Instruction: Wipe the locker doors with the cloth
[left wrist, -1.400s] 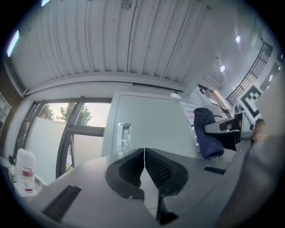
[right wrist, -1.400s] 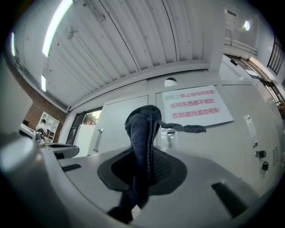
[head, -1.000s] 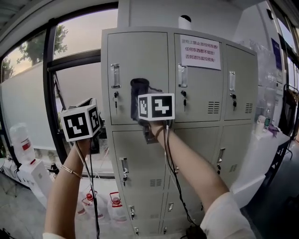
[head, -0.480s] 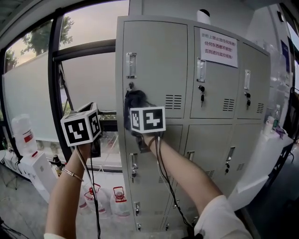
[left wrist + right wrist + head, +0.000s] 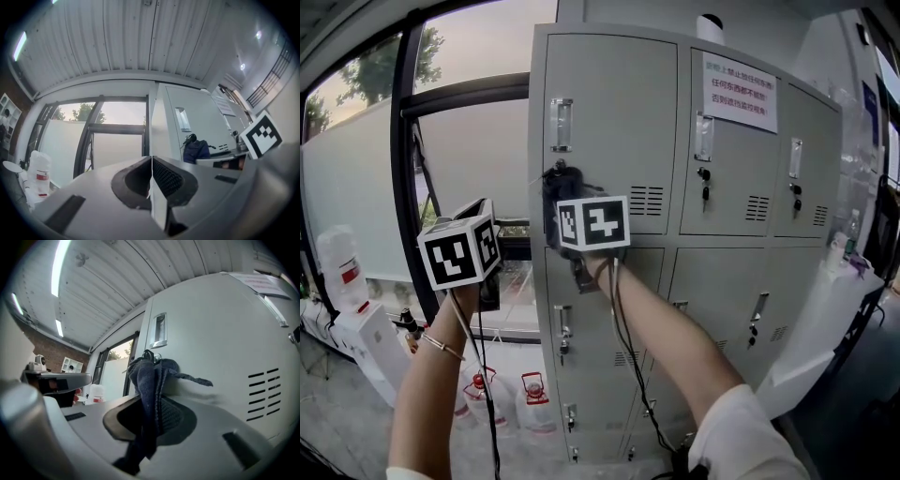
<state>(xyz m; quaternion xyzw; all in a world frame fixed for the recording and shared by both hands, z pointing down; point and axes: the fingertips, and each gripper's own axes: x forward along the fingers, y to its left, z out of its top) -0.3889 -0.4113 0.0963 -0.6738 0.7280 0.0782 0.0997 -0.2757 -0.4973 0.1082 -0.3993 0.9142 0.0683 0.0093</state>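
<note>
A grey bank of lockers [image 5: 675, 141] fills the head view. A dark blue cloth [image 5: 565, 197] is pressed against the top left locker door [image 5: 609, 112], just under its key lock. My right gripper [image 5: 581, 211] is shut on that cloth [image 5: 150, 394], which bunches against the door beside the lock [image 5: 149, 355]. My left gripper [image 5: 473, 267] hangs to the left of the lockers, away from them, in front of the window; its jaws [image 5: 151, 180] are shut with nothing between them.
A window frame [image 5: 403, 169] stands left of the lockers. Water bottles [image 5: 534, 403] and a white dispenser [image 5: 342, 272] sit on the floor at the lower left. A paper notice [image 5: 739, 91] is on the middle top door. A white counter [image 5: 825, 319] lies to the right.
My right gripper has carried the cloth leftward and a little down across the top left door, from its middle towards the lock. The left gripper has hardly moved.
</note>
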